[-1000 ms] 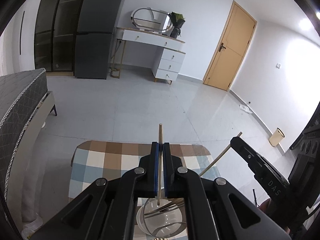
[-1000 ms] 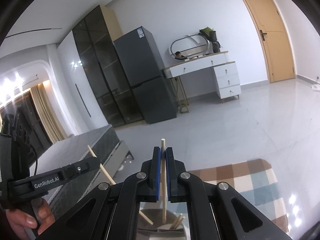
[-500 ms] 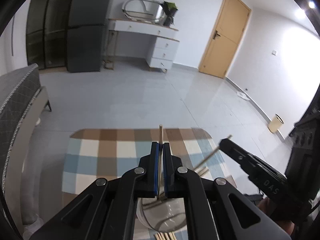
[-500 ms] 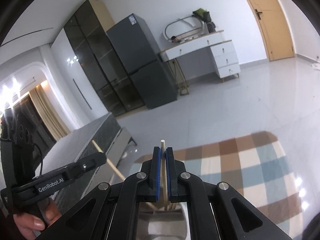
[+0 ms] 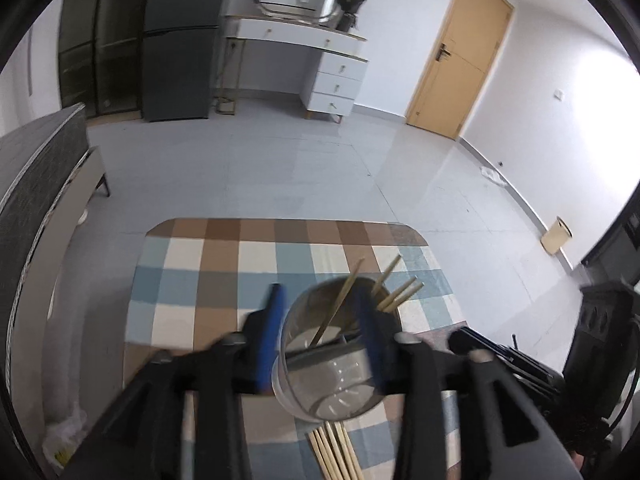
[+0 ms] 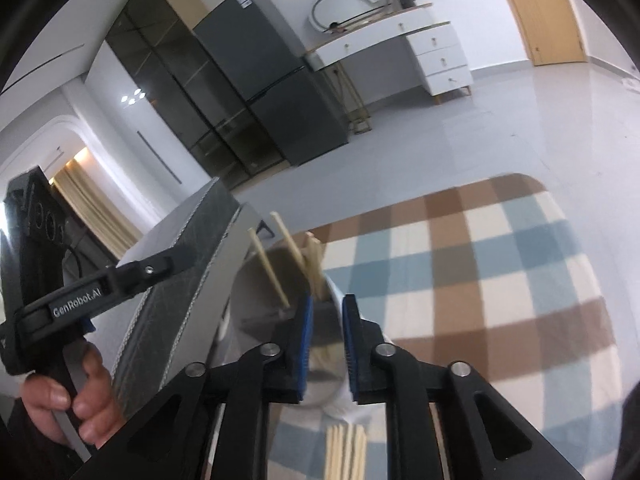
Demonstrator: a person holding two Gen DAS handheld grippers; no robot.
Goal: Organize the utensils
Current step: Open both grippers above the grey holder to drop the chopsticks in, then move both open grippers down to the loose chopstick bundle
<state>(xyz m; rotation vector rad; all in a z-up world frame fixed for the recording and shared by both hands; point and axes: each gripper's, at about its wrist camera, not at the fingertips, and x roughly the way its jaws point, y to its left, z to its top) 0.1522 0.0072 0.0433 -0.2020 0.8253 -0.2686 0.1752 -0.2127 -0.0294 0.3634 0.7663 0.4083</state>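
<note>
Left gripper (image 5: 320,312) jaws opening, blue pads spread either side of steel holder (image 5: 328,360); chopstick pinched a second ago now loose, leaning inside holder with other chopsticks (image 5: 396,292). Right gripper (image 6: 326,320) jaws opening too, small gap, nothing between pads; its chopstick released, now among sticks in holder (image 6: 288,304). Both wrists dipped lower than before. Holder stands on checked cloth (image 5: 224,264); spare chopstick bundle (image 5: 336,456) lies just in front of holder
</note>
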